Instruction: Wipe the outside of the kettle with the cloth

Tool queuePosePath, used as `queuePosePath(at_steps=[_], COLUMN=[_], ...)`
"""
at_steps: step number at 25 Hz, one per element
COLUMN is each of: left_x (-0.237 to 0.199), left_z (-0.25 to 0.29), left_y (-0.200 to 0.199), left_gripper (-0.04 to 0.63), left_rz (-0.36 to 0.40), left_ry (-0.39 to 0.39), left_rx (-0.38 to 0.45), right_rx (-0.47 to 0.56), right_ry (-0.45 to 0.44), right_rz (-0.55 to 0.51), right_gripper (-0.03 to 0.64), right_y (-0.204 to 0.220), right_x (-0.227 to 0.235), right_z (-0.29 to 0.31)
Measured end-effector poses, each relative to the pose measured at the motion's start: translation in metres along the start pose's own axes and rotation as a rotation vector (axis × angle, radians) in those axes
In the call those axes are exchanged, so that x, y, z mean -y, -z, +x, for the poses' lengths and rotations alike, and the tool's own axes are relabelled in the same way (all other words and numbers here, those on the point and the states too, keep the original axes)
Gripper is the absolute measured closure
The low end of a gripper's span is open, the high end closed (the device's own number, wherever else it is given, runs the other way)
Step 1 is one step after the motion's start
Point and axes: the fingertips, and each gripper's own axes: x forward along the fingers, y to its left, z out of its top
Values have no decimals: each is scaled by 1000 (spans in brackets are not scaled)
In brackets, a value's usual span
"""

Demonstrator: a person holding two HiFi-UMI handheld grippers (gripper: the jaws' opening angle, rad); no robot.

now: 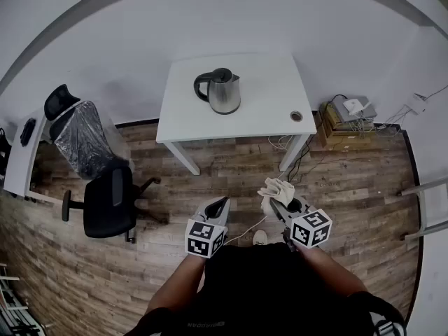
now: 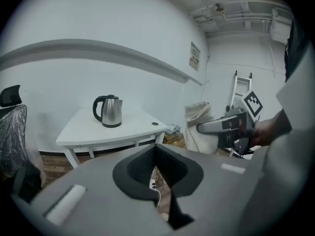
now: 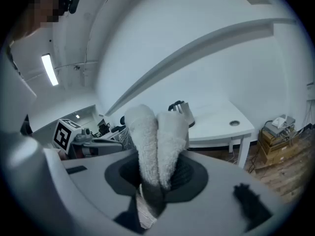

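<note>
Up at twelve o'clock on the counter [image 1: 269,114], well apart from me, stands the kettle [image 1: 218,91] — not yet wiped; my right gripper [image 1: 278,203] has its jaws clenched on the cloth [image 1: 276,187], ready to rub, my left gripper [image 1: 218,205] pinched together, empty

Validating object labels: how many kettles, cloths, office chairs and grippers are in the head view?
Kettle: 1
Cloth: 1
Office chairs: 2, black chair, plastic-covered chair
Grippers: 2, left gripper, right gripper
Total: 6
</note>
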Motion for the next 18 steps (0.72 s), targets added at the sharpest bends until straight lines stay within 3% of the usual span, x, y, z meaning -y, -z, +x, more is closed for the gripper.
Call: queuePosePath(at_steps=[5, 10, 18], left_x=[9, 19, -16], left_z=[15, 12, 45], left_y=[-19, -15, -35], left_gripper=[588, 588, 588], left_rz=[14, 40, 32], left_ry=[-53, -101, -135], left_rx=[35, 6, 26], right_rx=[15, 9, 0], right_ry=[-8, -51, -87], right_rz=[-7, 8, -35], right_gripper=[518, 518, 518], right_y=[-2, -1, -19], right_x=[31, 47, 71], right_z=[-9, -6, 33])
